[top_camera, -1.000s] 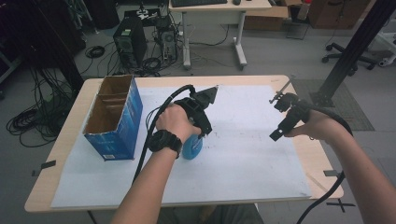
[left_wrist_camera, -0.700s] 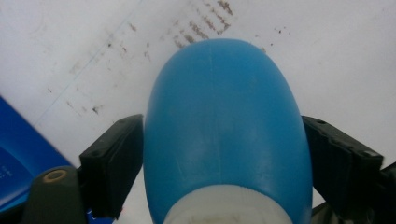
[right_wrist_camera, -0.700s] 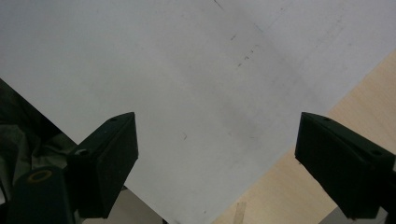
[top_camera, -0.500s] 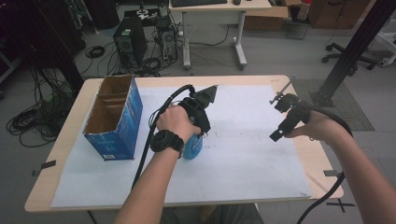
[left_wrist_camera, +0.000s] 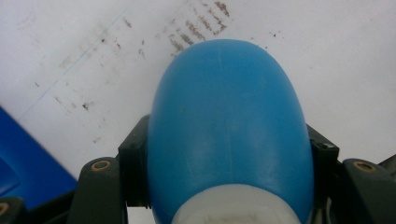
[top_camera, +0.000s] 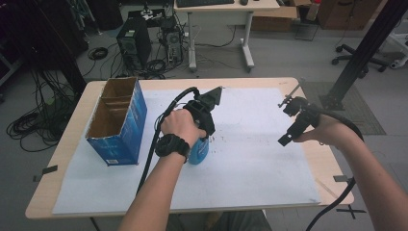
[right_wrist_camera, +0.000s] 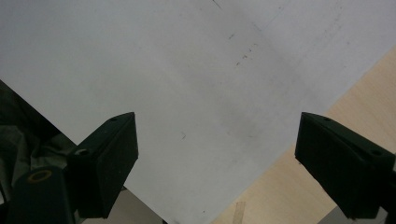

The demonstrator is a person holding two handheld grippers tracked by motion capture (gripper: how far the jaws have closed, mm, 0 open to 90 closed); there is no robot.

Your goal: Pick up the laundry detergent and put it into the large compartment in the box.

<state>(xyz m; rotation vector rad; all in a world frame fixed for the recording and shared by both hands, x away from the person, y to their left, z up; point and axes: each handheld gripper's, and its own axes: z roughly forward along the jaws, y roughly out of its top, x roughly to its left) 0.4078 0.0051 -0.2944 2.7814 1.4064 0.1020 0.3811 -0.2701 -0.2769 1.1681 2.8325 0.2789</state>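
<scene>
A blue plastic bottle (top_camera: 199, 151) with a white neck (left_wrist_camera: 233, 212) stands on the white sheet (top_camera: 250, 163) at mid-table. My left gripper (top_camera: 201, 139) comes down on it from above, and its jaws have just been closing. In the left gripper view the black pads (left_wrist_camera: 134, 163) press against both flanks of the bottle (left_wrist_camera: 229, 121), so the left gripper (left_wrist_camera: 229, 158) is shut on it. My right gripper (top_camera: 287, 121) hovers over the sheet's right side. Its jaws stand wide apart with nothing between them, and bare sheet shows beneath the right gripper (right_wrist_camera: 217, 144).
An open blue cardboard box (top_camera: 118, 122) stands to the left of the bottle, close to my left forearm. The wooden table edge (right_wrist_camera: 299, 186) runs just past the sheet on the right. Brown scuff marks (left_wrist_camera: 196, 28) dot the sheet beyond the bottle.
</scene>
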